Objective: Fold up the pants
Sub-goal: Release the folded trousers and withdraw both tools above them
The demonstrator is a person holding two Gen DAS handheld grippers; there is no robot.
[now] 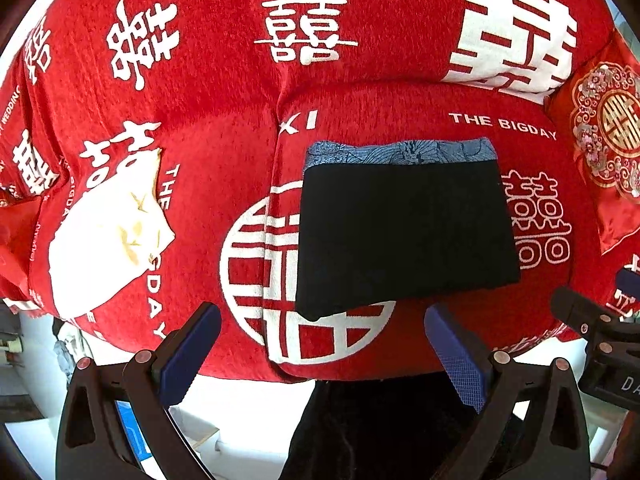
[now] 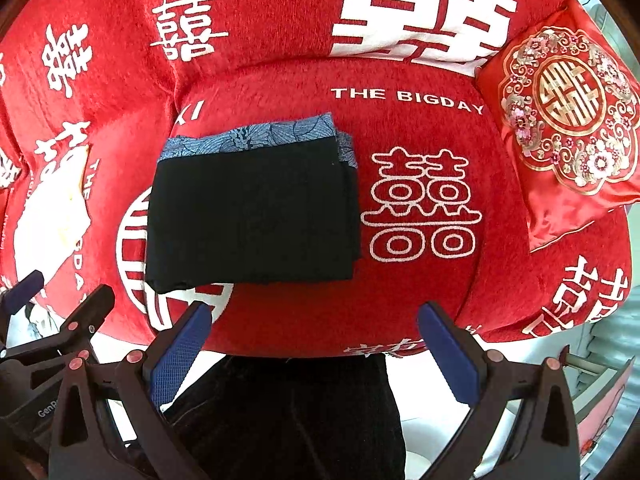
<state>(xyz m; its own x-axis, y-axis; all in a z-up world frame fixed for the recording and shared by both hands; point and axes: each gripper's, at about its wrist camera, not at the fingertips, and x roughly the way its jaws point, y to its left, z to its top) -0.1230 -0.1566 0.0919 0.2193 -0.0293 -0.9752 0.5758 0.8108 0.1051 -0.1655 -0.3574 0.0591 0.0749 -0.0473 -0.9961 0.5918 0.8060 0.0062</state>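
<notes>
I think I am in a home, in a living room. I see a big soft sofa (image 2: 400, 300) under a red cover with white wedding signs and the words "THE BIGDAY". A shiny red cushion (image 2: 568, 128) with gold flowers sits at one end. The floor (image 1: 248, 412) is white.

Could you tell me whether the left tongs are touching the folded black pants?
Apart: the left wrist view shows red cover between the open left tongs and the pants.
</notes>
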